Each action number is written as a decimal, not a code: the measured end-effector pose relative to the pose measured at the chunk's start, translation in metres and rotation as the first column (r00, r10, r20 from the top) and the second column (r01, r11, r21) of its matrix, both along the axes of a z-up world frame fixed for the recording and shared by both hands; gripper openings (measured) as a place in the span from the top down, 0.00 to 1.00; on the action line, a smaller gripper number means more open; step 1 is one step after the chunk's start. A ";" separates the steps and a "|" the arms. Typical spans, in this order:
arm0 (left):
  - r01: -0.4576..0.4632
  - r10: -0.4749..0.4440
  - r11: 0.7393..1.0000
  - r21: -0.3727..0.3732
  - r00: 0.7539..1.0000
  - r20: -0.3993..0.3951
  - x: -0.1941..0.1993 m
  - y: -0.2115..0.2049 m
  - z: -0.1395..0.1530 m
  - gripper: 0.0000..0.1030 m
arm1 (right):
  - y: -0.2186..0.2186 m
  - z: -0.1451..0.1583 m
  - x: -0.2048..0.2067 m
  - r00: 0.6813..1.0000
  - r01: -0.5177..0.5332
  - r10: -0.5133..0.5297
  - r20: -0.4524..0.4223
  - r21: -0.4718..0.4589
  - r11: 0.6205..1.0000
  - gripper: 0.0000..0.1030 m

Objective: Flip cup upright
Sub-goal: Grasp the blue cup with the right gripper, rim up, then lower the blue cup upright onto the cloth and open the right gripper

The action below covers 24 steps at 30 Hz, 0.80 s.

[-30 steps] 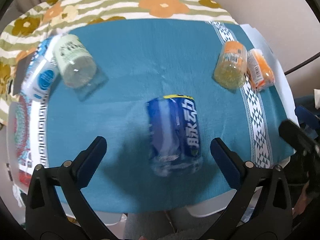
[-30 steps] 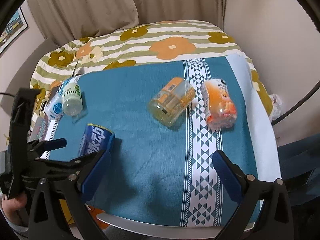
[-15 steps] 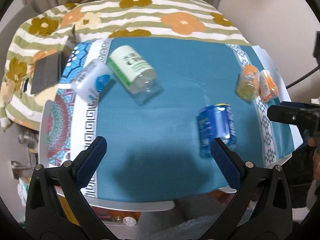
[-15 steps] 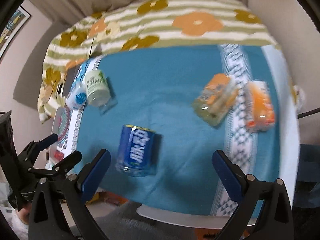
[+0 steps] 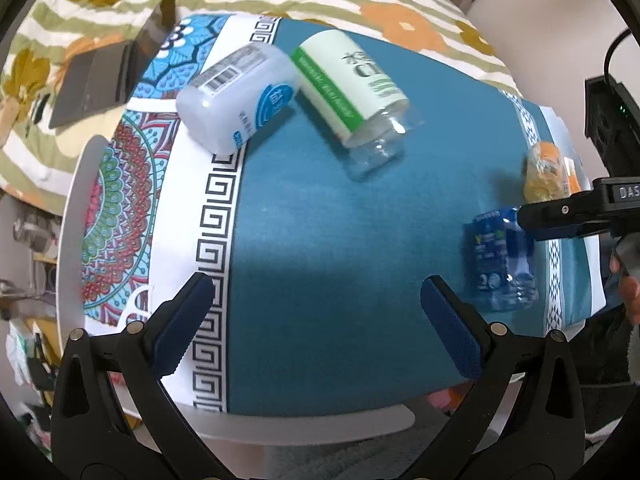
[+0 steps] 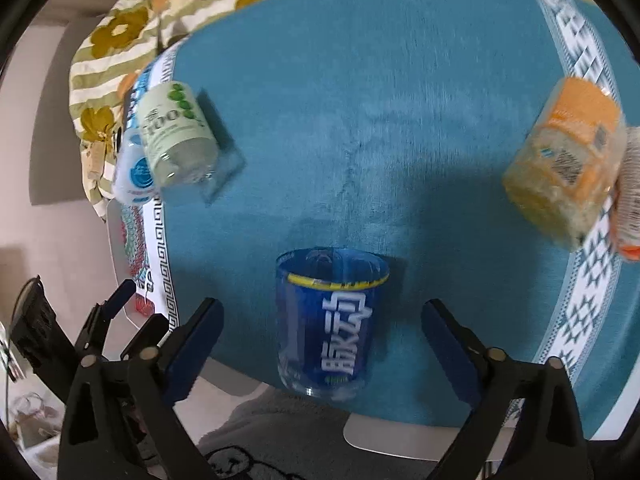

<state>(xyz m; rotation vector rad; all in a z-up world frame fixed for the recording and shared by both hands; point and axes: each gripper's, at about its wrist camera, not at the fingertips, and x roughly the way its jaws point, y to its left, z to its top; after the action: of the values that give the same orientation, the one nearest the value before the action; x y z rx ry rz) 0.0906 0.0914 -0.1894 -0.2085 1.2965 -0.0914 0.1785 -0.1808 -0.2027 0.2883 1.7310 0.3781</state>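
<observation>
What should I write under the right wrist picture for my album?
Open right gripper lined up around a blue see-through plastic cup lying on the teal tablecloth.

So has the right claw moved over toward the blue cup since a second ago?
Yes. The right claw now frames the blue cup between its open fingers; earlier the cup sat off to its left on the teal cloth.

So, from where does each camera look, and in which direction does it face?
Left wrist: sits on the left gripper, looks down over the table's left side at the green-label cup and white cup; both fingers show, open.
Right wrist: sits on the right gripper, faces the blue cup lying between its open fingers.
Shared: the blue cup, both left cups, the teal cloth.
</observation>
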 end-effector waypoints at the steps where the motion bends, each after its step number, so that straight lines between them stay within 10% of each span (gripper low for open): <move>1: 0.001 -0.001 1.000 -0.003 1.000 -0.001 0.002 0.001 -0.003 0.00 | -0.001 -0.004 0.002 1.000 0.010 -0.010 -0.015 0.003 1.000 0.15; 15: 0.043 -0.044 0.998 -0.038 0.999 -0.028 0.019 -0.009 -0.016 0.00 | -0.007 -0.021 0.007 0.994 0.050 -0.046 -0.098 0.044 0.998 0.42; 24: 0.052 -0.053 0.998 -0.032 0.999 -0.007 0.017 -0.010 0.000 0.00 | -0.011 0.003 -0.002 0.997 0.077 -0.078 0.012 0.078 0.994 0.44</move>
<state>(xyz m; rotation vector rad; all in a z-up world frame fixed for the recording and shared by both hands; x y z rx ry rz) 0.1075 0.0815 -0.1896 -0.2022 1.3089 -0.1564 0.1769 -0.1918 -0.2000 0.4069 1.6873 0.3905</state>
